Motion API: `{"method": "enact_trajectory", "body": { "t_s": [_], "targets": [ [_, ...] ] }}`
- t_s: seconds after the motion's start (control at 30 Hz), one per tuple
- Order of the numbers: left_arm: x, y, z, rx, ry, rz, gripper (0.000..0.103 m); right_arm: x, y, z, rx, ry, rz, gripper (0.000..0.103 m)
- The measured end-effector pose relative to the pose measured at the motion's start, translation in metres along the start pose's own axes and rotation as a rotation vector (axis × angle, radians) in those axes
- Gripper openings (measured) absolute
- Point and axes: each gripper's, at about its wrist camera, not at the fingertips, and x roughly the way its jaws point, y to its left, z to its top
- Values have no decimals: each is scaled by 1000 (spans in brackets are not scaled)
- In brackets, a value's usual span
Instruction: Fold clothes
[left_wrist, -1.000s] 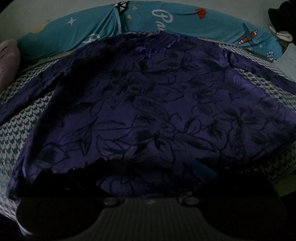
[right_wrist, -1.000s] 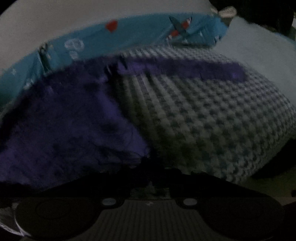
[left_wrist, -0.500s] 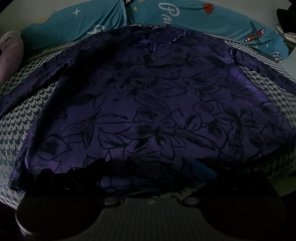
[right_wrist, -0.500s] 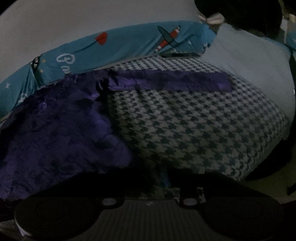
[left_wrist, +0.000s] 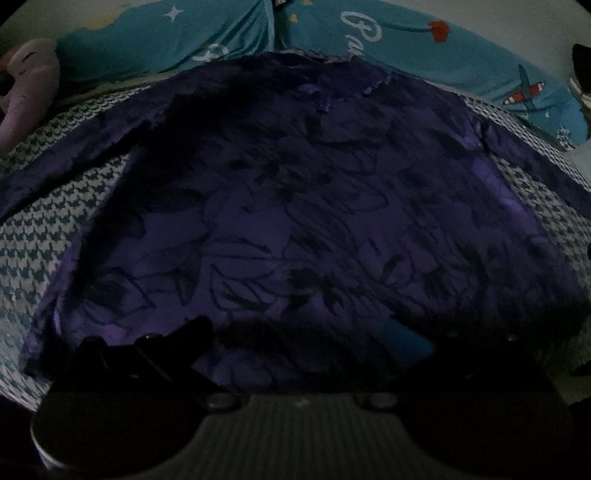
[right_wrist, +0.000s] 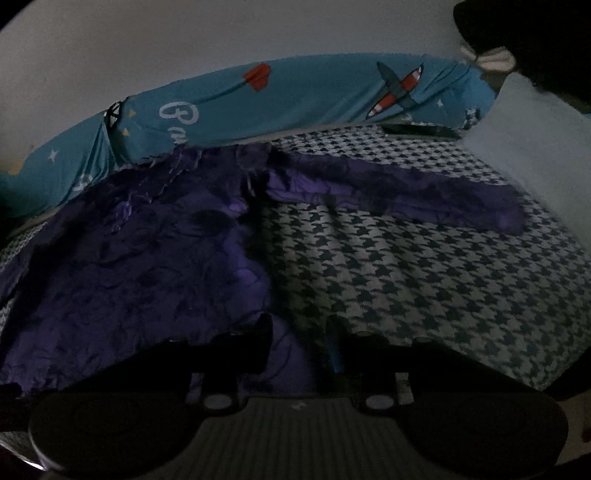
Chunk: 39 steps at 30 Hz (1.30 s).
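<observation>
A dark purple long-sleeved top (left_wrist: 295, 206) with a black floral print lies spread flat on the houndstooth bed cover (left_wrist: 33, 229), neckline far, hem near. My left gripper (left_wrist: 295, 343) hovers open over the middle of the hem, its fingers wide apart and nothing held. In the right wrist view the top (right_wrist: 129, 266) fills the left side and its right sleeve (right_wrist: 406, 192) stretches out sideways across the cover (right_wrist: 424, 280). My right gripper (right_wrist: 297, 343) stands open at the top's near right hem corner, with purple cloth lying between and under its fingers.
Teal pillows (left_wrist: 406, 40) printed with planes and stars line the far edge. A pink plush (left_wrist: 26, 85) sits at far left. A pale pillow (right_wrist: 535, 140) and a black object (right_wrist: 524, 33) stand at right. A dark flat item (right_wrist: 417, 130) lies by the pillows.
The right gripper's fingers have parted from a shut look at the hem corner, and its view has steadied and swung left. The left gripper has moved slightly forward over the top, staying open.
</observation>
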Motion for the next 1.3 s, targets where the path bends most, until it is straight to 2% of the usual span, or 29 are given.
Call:
{"method": "enact_trajectory", "body": {
  "t_s": [0.13, 0.27, 0.4, 0.83, 1.13, 1.3],
  "targets": [
    [2, 6, 6, -17, -5, 18, 103, 10, -6, 7, -1, 16, 0, 33],
    [4, 12, 13, -31, 3, 17, 103, 20, -15, 15, -9, 30, -6, 38],
    [6, 19, 28, -47, -7, 27, 103, 34, -37, 31, 84, 43, -5, 41],
    [24, 39, 79, 3, -57, 54, 103, 69, -111, 62, 374, 49, -139, 42],
    [46, 53, 104, -38, -56, 54, 103, 82, -150, 71, 500, 19, -203, 43],
    [56, 55, 120, -31, -79, 76, 103, 90, -170, 75, 579, -16, -240, 48]
  ]
}}
